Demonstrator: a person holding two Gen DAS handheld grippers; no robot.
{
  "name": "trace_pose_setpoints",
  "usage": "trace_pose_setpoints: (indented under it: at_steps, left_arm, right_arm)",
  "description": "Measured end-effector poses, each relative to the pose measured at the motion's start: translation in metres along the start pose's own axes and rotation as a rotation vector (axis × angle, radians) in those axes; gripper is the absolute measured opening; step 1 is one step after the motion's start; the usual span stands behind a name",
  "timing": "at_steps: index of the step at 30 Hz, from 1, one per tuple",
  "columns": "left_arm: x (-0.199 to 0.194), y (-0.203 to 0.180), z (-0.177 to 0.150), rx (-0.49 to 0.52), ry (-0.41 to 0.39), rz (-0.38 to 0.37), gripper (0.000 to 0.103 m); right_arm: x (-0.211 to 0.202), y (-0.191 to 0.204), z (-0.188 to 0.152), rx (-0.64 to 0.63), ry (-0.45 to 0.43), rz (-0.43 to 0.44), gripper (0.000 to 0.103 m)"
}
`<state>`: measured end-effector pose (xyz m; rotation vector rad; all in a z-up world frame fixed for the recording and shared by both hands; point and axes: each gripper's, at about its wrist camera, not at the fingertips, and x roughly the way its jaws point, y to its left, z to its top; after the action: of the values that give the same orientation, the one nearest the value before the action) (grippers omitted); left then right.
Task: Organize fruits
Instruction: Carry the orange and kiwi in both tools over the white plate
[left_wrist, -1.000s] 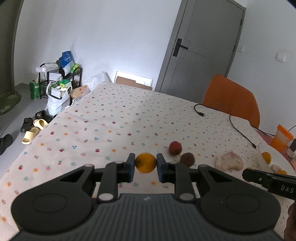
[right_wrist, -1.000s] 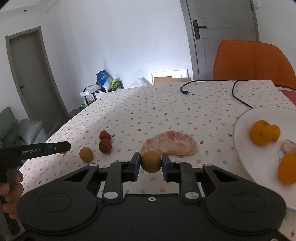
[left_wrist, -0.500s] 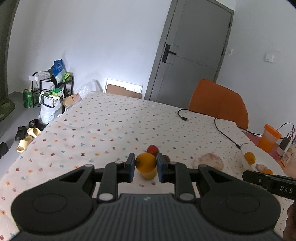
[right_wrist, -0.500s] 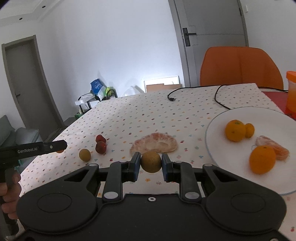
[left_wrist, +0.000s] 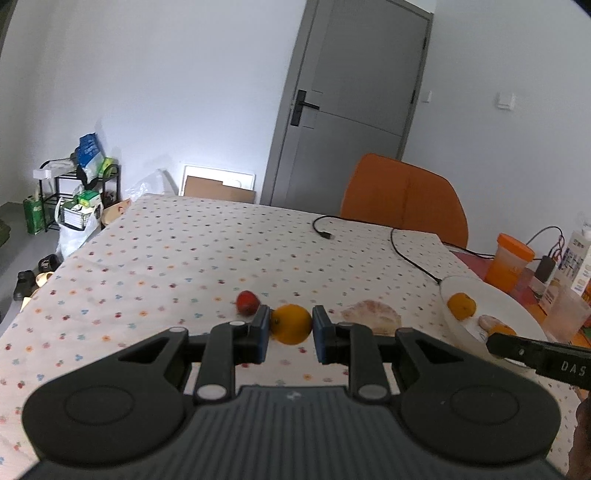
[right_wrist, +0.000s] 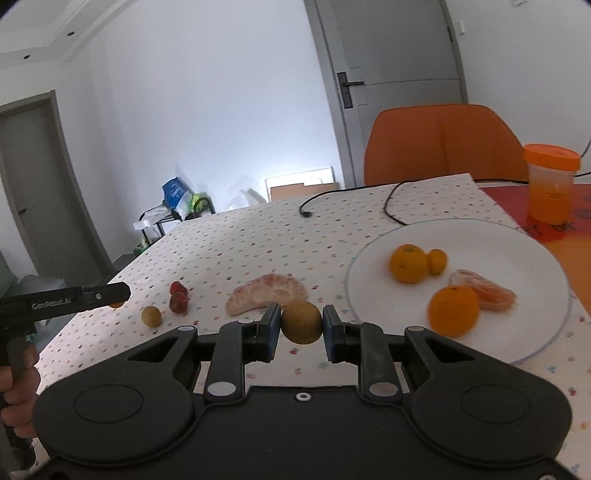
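My left gripper (left_wrist: 291, 328) is shut on a small orange (left_wrist: 291, 324), held above the dotted tablecloth. My right gripper (right_wrist: 301, 326) is shut on a brown round fruit (right_wrist: 301, 322), held just left of the white plate (right_wrist: 524, 243). The plate holds two oranges (right_wrist: 408, 263), a kumquat (right_wrist: 437, 261) and a peeled segment (right_wrist: 484, 290). On the cloth lie a pomelo segment (right_wrist: 266, 293), two red fruits (right_wrist: 179, 297) and a yellow-brown fruit (right_wrist: 151, 316). In the left wrist view I see a red fruit (left_wrist: 246, 301), the pomelo segment (left_wrist: 371, 317) and the plate (left_wrist: 495, 299).
A black cable (right_wrist: 388, 199) lies across the far side of the table. An orange cup (right_wrist: 550, 182) stands behind the plate. An orange chair (left_wrist: 402, 199) is at the far edge. A shelf with bags (left_wrist: 81, 192) stands on the floor at left.
Both grippers have lifted and swung right toward the plate, each still holding its fruit. The plate now fills more of the right wrist view.
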<state>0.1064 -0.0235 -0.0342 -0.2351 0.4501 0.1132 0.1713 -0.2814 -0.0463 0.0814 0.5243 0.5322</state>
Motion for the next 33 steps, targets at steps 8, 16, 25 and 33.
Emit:
trace_pose_setpoints:
  at_steps: [8,16,25,33]
  left_arm:
    - [0.01,-0.03,0.0,0.04,0.015,-0.055,0.023]
    - [0.019,-0.06,0.003,0.083,0.017,-0.103,0.023]
    - [0.035,-0.095,0.005,0.134,0.03,-0.158,0.023]
    - [0.052,-0.127,0.002,0.179,0.048,-0.21,0.023]
  right_arm:
    - [-0.017,-0.024,-0.002,0.038,-0.033,-0.049,0.023]
    - [-0.028,-0.048,-0.004,0.067,-0.05,-0.095,0.023]
    - [-0.031,-0.071,-0.01,0.109,-0.065,-0.12,0.023]
    - [-0.031,-0.089,-0.013,0.142,-0.071,-0.139,0.023]
